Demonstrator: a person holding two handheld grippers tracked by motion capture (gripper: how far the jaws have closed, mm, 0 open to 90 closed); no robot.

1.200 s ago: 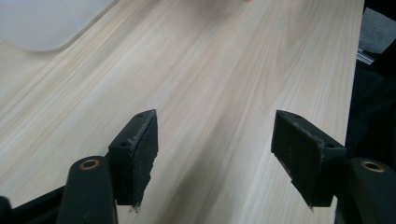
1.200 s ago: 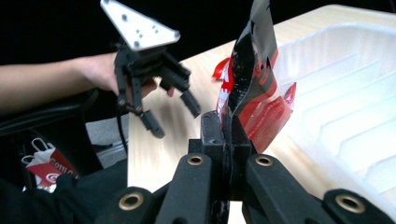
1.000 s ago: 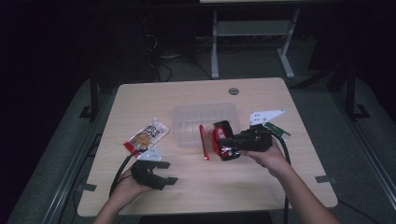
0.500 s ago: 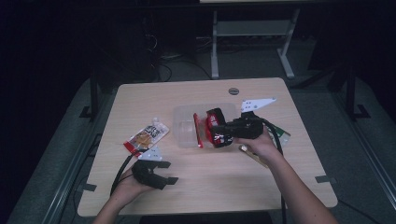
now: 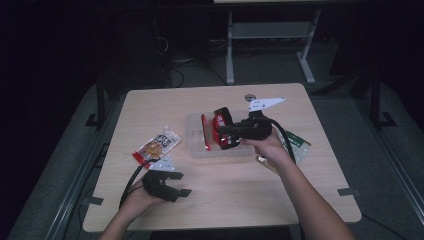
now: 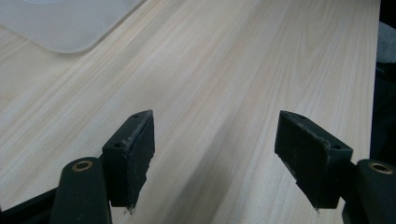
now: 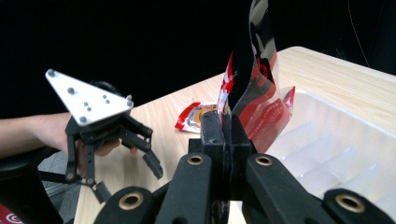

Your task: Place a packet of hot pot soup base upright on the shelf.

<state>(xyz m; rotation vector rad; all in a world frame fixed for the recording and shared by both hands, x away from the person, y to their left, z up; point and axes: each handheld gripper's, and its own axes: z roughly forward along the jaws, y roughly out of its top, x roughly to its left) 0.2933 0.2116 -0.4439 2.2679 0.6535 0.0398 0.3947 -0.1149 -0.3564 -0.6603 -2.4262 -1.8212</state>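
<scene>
the red and black snack packet (image 5: 216, 130) hangs in the air over the clear plastic tray (image 5: 196, 144), pinched by one edge. in the right gripper view the packet (image 7: 252, 84) stands tall and glossy straight ahead, its lower edge clamped between the two black jaws, which sit pressed together on the thin foil with no gap showing. the right gripper (image 5: 226, 132) points toward the table's left side in the high view, held by the right hand (image 5: 267, 147) just beside the tray's right end.

the tray rests near the middle of the wooden table (image 5: 235, 195), and its ribbed floor and pale wall (image 7: 336, 140) spread below and to the right of the packet in the right gripper view.

a second pouch, orange and white with a red edge (image 5: 156, 145), lies flat on the table left of the tray. a green packet (image 5: 298, 145) lies on the table behind the right wrist.

the left gripper (image 5: 174, 184) rests low near the table's front left, its jaws spread wide with nothing between them, only bare wood in the left gripper view, where a corner of the tray (image 6: 70, 23) shows at top left.
</scene>
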